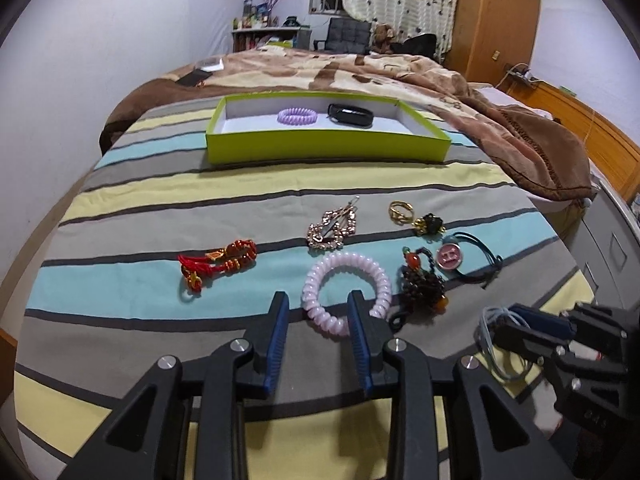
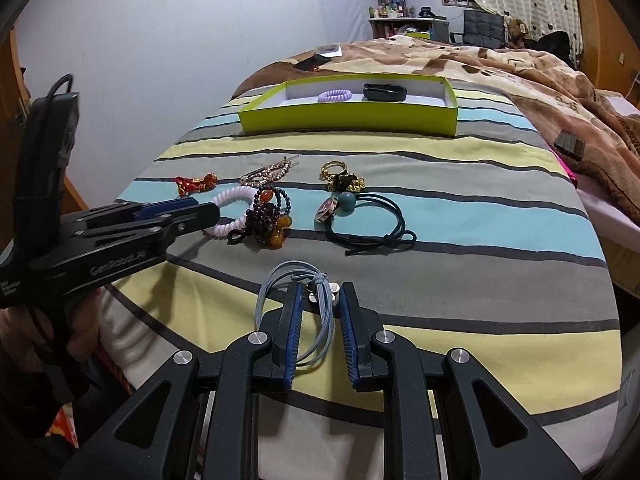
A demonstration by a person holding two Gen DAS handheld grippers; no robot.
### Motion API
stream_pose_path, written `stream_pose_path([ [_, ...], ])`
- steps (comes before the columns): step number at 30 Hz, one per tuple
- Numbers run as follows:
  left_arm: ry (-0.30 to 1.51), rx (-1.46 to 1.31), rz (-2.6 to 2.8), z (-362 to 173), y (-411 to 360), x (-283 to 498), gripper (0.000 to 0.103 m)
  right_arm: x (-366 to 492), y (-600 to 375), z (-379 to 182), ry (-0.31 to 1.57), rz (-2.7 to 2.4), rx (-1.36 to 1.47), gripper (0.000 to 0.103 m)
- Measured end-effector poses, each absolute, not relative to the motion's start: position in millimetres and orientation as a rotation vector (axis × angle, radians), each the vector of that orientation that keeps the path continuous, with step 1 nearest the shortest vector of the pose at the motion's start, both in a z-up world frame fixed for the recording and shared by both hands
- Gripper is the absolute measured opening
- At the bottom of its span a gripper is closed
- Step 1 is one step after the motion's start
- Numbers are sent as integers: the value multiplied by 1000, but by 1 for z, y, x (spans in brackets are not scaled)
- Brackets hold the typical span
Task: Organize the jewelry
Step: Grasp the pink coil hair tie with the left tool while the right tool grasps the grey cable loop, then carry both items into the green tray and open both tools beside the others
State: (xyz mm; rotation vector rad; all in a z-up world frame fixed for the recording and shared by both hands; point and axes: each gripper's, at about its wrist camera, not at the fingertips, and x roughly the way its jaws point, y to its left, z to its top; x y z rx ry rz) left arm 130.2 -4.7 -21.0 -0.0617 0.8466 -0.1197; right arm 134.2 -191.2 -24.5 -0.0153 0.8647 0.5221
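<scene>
A green tray (image 1: 320, 144) (image 2: 344, 120) at the far end of the striped bedspread holds a purple spiral hair tie (image 1: 297, 115) and a black band (image 1: 351, 115). My left gripper (image 1: 318, 300) is open around the near side of a pale pink spiral hair tie (image 1: 345, 285) (image 2: 230, 212). My right gripper (image 2: 320, 292) (image 1: 500, 320) is open around a grey-blue cord hair tie (image 2: 296, 304) lying on the bedspread. Loose pieces lie between: a red knotted charm (image 1: 218, 260), a rhinestone hair clip (image 1: 332, 226), a gold ring (image 1: 401, 210), a dark bead bracelet (image 1: 422, 284) and a teal cord tie with a pink disc (image 1: 450, 258).
A brown blanket (image 1: 500, 120) is heaped right of the tray. A phone (image 1: 195, 77) lies on the bed beyond the tray. A white wall runs along the left, a wooden wardrobe (image 1: 496, 16) stands at the back right. The bed edge drops off on the right.
</scene>
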Motion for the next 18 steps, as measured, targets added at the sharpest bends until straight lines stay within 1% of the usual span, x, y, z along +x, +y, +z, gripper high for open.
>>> stream_pose_path([
  [1,858,-70,-115,-22,-5,133,32,134,-191,-24,865,520,-15,14],
  [3,874,-71,-95,-24,-5,137,32,136,-190,-25,865,514,-20,10],
  [4,878,-61,-85,-25,-6,139,31,136,-191,-25,866,512,-15,6],
  [6,874,-40,-73,-25,-10,140,24,137,-192,-25,867,512,-9,6],
  [7,872,-27,-66,-26,-11,140,18,137,-192,-25,867,512,-9,5],
  [9,866,-4,-54,-26,-14,139,13,137,-192,-24,863,513,-11,5],
  [11,863,4,-51,-26,-14,138,11,136,-192,-23,858,514,-9,4],
  [18,840,11,-57,-18,-14,131,10,134,-191,-17,842,517,-9,4],
])
